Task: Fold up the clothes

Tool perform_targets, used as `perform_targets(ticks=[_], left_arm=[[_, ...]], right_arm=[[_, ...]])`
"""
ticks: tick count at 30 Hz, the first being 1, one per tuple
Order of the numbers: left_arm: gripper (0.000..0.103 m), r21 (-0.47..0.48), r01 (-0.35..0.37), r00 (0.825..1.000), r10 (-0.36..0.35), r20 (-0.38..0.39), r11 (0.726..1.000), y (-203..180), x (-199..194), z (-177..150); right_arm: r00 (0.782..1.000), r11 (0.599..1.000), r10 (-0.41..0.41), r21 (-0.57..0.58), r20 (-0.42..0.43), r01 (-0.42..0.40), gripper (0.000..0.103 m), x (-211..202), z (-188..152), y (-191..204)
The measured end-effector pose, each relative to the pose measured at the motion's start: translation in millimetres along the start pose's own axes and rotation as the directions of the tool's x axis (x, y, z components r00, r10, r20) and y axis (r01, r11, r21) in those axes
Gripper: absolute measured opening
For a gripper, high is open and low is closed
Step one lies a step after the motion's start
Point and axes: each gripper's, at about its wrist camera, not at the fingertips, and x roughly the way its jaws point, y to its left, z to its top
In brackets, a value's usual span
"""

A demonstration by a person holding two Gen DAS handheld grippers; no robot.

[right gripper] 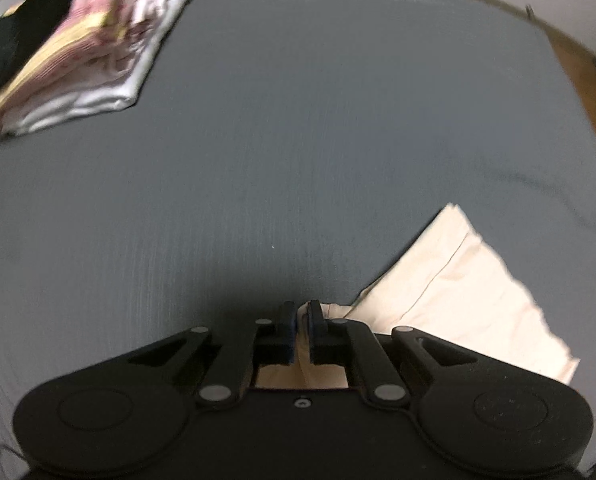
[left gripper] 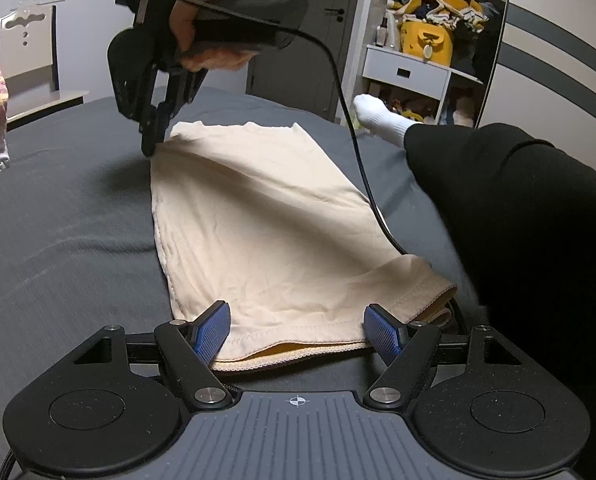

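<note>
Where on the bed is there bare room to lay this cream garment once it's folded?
Free: the grey bedsheet between the cream garment and the folded clothes pile, and the strip beyond the garment's far edge. Crowded: the side by the person's black-trousered leg and trailing cable.

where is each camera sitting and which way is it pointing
Left wrist: sits on the left tool, which is open over the near hem of the cream garment, and looks along the grey bed toward shelves; it shows the right hand, the right tool, a black-clad leg and a white sock.
Right wrist: sits on the right tool, which is shut on a garment corner, and looks across the bed toward folded clothes; no body shows.
Shared: garment, bed, folded clothes, right tool.
</note>
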Motion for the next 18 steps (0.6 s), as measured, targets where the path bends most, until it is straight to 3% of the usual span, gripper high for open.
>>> perform_targets(ticks=[4, 8, 12, 15, 18], left_arm=[[0.074, -0.005, -0.001, 1.000, 0.001, -0.011, 1.000, -1.1, -1.3, 0.8], [0.074, 0.001, -0.005, 1.000, 0.005, -0.015, 1.000, -3.4, -2.7, 1.0], [0.074, -0.004, -0.005, 1.000, 0.005, -0.014, 1.000, -3.0, -4.4, 2.7], [0.074, -0.031, -0.005, 0.999, 0.006, 0.036, 1.000, -1.5, -10.1, 7.0], [0.074, -0.069, 0.030, 0.992, -0.022, 0.124, 0.997, 0.3, -13.0, 9.8]], right_arm=[[0.998, 0.997, 0.031, 0.067, 0.046, -0.034, 0.008, -0.7, -0.7, -6.8], [0.985, 0.992, 0.074, 0.091, 0.155, -0.089, 0.030, -28.1, 0.2, -18.1], [0.973, 0.984, 0.099, 0.124, 0.210, -0.127, 0.030, -56.6, -5.5, -39.5], [0.984, 0.985, 0.084, 0.140, 0.159, -0.106, 0.029, -56.8, -18.6, -51.1], [0.987, 0.978, 0.112, 0.165, 0.117, -0.130, 0.017, -43.3, -33.4, -56.7]])
